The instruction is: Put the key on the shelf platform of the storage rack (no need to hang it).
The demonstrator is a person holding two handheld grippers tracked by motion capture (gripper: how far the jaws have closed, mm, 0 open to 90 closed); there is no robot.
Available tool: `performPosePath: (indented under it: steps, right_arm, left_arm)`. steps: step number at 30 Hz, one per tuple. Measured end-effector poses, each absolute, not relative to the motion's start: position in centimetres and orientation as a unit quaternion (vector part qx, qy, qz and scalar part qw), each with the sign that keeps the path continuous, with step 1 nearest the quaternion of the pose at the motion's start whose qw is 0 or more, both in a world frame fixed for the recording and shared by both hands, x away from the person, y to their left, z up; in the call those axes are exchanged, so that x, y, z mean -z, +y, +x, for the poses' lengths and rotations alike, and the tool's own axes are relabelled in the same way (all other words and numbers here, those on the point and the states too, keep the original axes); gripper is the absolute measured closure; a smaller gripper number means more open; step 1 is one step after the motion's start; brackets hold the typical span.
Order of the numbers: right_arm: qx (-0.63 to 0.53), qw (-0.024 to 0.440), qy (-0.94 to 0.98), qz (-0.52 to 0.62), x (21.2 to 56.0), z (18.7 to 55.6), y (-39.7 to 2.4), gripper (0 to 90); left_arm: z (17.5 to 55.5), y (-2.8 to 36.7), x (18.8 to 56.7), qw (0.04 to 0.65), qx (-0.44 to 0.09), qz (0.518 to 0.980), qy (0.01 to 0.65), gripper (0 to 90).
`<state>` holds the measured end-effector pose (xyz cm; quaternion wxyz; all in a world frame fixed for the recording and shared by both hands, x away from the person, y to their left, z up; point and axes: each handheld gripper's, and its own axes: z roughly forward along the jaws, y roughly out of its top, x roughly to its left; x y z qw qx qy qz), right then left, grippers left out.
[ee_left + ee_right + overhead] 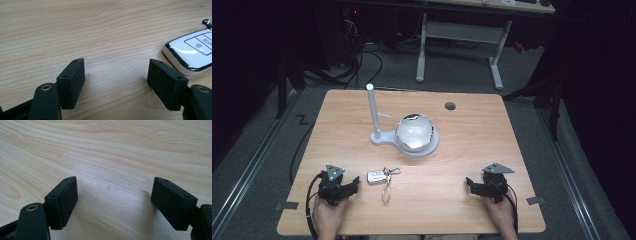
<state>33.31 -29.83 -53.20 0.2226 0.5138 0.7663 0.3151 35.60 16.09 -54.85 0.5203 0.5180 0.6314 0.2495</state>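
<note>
A white car key fob point(375, 176) with a metal ring and clip point(388, 184) lies on the wooden table point(462, 150) near its front left. My left gripper point(353, 185) rests low on the table just left of the fob, open, with bare wood between its jaws. In the left gripper view the key fob point(192, 51) lies just beyond the right pad point(165, 83). My right gripper point(469, 183) rests at the front right, open over bare wood, as the right gripper view shows between its pads point(63, 201).
A white stand with an upright post point(373, 112) and a shiny round bowl point(414, 132) on its base sits mid-table. A dark round hole point(450, 106) lies near the far edge. Beyond the table stand desk legs and cables on grey floor.
</note>
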Motion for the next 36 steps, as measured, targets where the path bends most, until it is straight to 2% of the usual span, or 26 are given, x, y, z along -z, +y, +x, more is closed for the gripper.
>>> performPosePath:
  steps: [36]
  right_arm:
    - [-0.315,0.223,0.767,0.513,53.20,33.31,-29.84,21.8]
  left_arm:
    - [35.50,15.97,54.58,0.523,-0.237,0.525,0.629,31.9]
